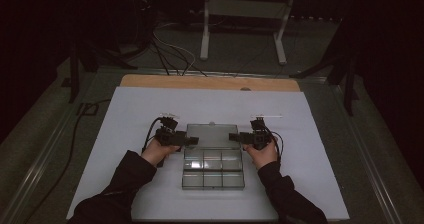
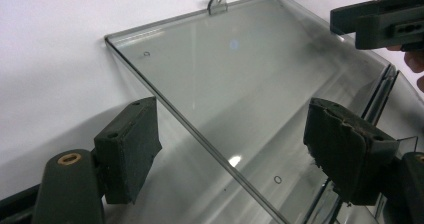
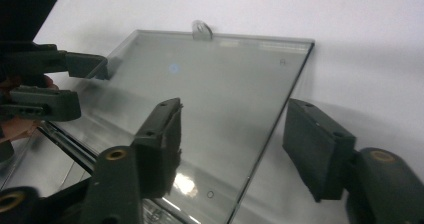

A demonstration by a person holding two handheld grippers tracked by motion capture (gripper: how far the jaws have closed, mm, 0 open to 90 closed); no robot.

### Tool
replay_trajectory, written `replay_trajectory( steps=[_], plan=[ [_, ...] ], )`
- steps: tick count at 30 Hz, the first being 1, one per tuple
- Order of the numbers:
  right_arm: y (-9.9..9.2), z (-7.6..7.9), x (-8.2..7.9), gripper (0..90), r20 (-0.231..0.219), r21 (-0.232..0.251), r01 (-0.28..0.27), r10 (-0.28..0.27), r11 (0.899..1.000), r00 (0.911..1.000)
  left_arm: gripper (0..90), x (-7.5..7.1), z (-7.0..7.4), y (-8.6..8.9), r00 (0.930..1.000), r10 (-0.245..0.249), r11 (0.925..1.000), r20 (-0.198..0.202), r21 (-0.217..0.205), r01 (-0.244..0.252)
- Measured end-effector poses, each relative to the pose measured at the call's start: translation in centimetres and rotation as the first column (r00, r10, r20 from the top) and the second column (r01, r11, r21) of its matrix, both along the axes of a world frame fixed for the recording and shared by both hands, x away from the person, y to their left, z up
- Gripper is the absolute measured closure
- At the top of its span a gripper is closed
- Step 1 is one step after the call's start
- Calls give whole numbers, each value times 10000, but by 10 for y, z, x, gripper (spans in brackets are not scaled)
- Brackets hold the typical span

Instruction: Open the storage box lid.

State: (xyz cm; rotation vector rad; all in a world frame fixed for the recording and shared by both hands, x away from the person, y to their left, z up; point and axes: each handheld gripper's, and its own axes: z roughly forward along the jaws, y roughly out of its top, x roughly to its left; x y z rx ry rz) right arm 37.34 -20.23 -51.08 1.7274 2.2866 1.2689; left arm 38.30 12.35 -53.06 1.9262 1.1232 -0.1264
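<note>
Right now both my grippers sit at the clear plastic organizer box (image 1: 213,170) in the middle of the white counter (image 1: 125,109), lid (image 1: 212,135) flipped open and lying flat on the far side of the compartments. My left gripper (image 1: 192,140) is at the lid's left edge, my right gripper (image 1: 233,137) at its right edge, both pointing inward toward each other. In the left gripper view my jaws stand apart with the lid's edge (image 2: 200,134) running between them; pads (image 2: 127,151) not pressing on it, a gap on each side. Same in the right gripper view: lid edge (image 3: 272,129) passes between my two jaws, pads (image 3: 312,151) clear of the plastic. So both sets of jaws are parted, holding nothing, just straddling the lid's rim. Small hanging tab (image 2: 218,2) sits on the lid's far edge, also seen in the right gripper view (image 3: 201,29). The right gripper shows top right in the left gripper view (image 2: 380,21); the left gripper shows at left in the right gripper view (image 3: 55,86). Compartment tray sits nearest me, divided in a grid, contents too dim to tell. Dark sleeves (image 1: 127,176) come in from the bottom. Wooden board edge (image 1: 210,82) peeks out beyond the white sheet.
</note>
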Motion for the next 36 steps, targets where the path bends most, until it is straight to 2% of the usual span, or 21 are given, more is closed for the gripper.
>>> replay_trajectory(
  steps=[3,6,9,12,14,15,16,17,18,19,20,21,22,24,25,28,31,35,36],
  plan=[
    [1,7,-2,289,449,-137,-144,150,9998,9989,188,-2,8,3,9993,-49,10000,365,41,48],
    [2,14,-5,222,876,10,-165,163,9999,9960,146,-6,16,6,9964,-259,9996,805,-68,265],
    [2,22,-9,150,1303,120,-625,604,9980,9896,25,-10,25,9,9882,-706,9967,1356,-299,753],
    [3,31,-14,134,1697,-35,-1044,1035,9945,9800,9,-16,33,11,9755,-991,9933,1966,-382,1086],
    [4,37,-17,86,1894,65,-1303,1267,9915,9737,8,-20,38,13,9697,-1259,9907,2092,-251,1341],
    [4,37,-17,86,1894,65,-1303,1267,9915,9737,8,-20,38,13,9697,-1259,9907,2092,-251,1341],
    [4,47,-21,8,2242,-51,-1577,1548,9875,9622,8,-27,44,16,9583,-1499,9874,2434,-130,1578],
    [4,50,-22,8,2275,-24,-1614,1577,9869,9609,8,-30,45,17,9550,-1616,9852,2487,-150,1707],
    [4,50,-22,8,2275,-24,-1614,1577,9869,9609,8,-30,45,17,9550,-1616,9852,2487,-150,1707],
    [3,56,-25,0,2453,58,-1772,1704,9842,9544,8,-36,48,19,9483,-1721,9835,2667,-76,1806],
    [3,58,-26,0,2505,56,-1823,1752,9832,9521,8,-39,49,20,9428,-1791,9819,2813,-85,1890],
    [3,58,-26,0,2505,56,-1823,1752,9832,9521,8,-39,49,20,9428,-1791,9819,2813,-85,1890],
    [1,63,-29,0,2768,-4,-2018,1940,9794,9411,8,-45,51,22,9338,-1844,9808,3065,-38,1949],
    [-1,66,-32,0,2985,-58,-2082,2004,9781,9331,8,-51,52,26,9244,-1887,9790,3316,-104,2035],
    [-3,68,-33,0,3093,50,-2162,2041,9763,9288,8,-53,52,27,9234,-1824,9796,3377,-178,2000],
    [-9,71,-34,0,3071,317,-2417,2206,9698,9257,8,-58,51,30,9208,-1818,9782,3451,-319,2051],
    [-15,73,-36,0,3188,187,-2482,2295,9685,9196,8,-66,46,37,9181,-1865,9765,3499,-369,2124],
    [-19,73,-38,0,3326,85,-2413,2248,9704,9159,8,-72,43,43,9203,-1850,9769,3448,-374,2104],
    [-25,72,-40,0,3501,-37,-2440,2298,9698,9081,8,-75,41,46,9205,-1832,9775,3451,-361,2081]
  ],
)
